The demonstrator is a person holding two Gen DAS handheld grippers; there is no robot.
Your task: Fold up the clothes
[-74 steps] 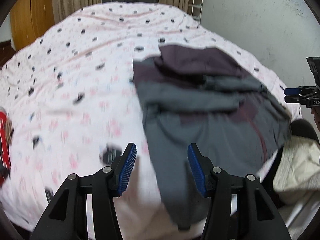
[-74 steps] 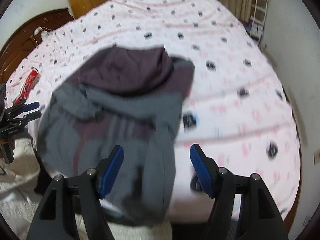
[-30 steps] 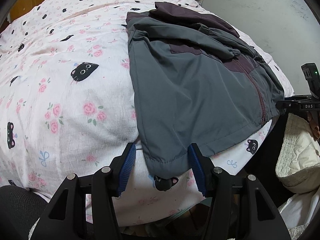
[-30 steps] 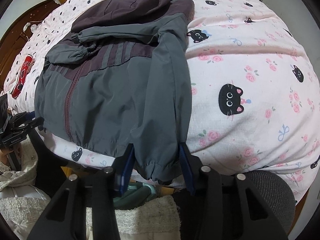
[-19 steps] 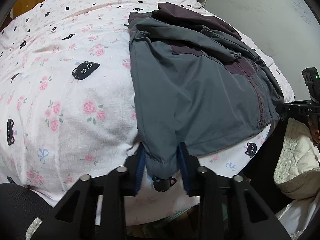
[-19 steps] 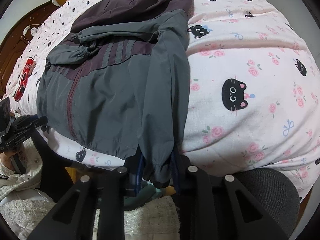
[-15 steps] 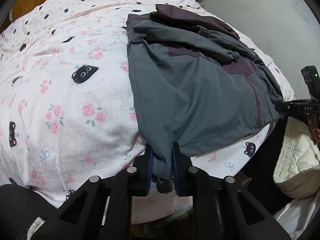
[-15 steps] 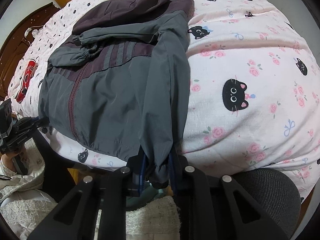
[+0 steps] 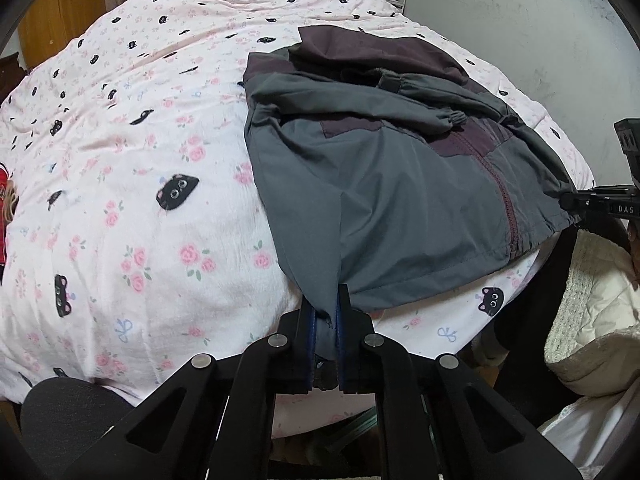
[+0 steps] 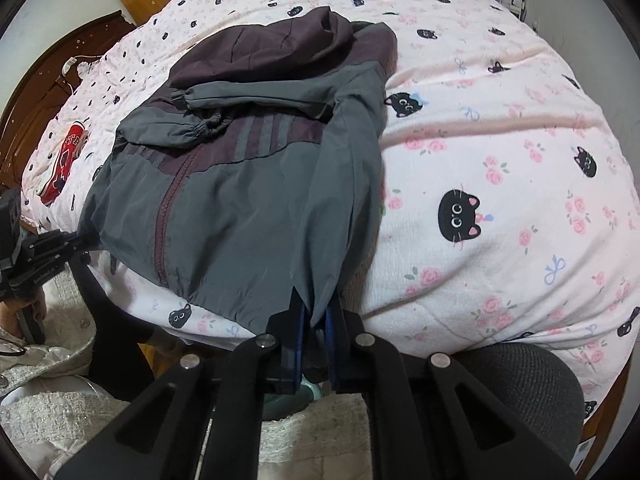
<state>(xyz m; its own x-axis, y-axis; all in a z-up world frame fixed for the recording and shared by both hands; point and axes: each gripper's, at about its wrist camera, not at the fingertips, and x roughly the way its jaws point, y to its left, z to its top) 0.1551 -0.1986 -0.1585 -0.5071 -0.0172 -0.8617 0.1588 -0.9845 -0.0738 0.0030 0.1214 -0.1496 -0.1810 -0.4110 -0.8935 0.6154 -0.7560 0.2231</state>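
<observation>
Your left gripper (image 9: 325, 316) and right gripper (image 10: 316, 320) have just been closing, and each now pinches a bottom hem corner of the grey and maroon jacket (image 9: 400, 184). The jacket lies spread, sleeves folded across its chest, on the pink cat-print bedspread (image 9: 140, 184).

A grey and maroon jacket (image 9: 400, 184) lies front-up on my cat-print bedspread (image 9: 132, 184), its zip closed and its hood (image 10: 280, 48) spread flat at the end farthest from the bedspread's near edge. Both sleeves are folded across the chest, elastic cuffs meeting near the maroon stripes. The hem reaches the near edge of the bedspread, its two bottom corners drawn up into peaks and creased above the pink fabric.
</observation>
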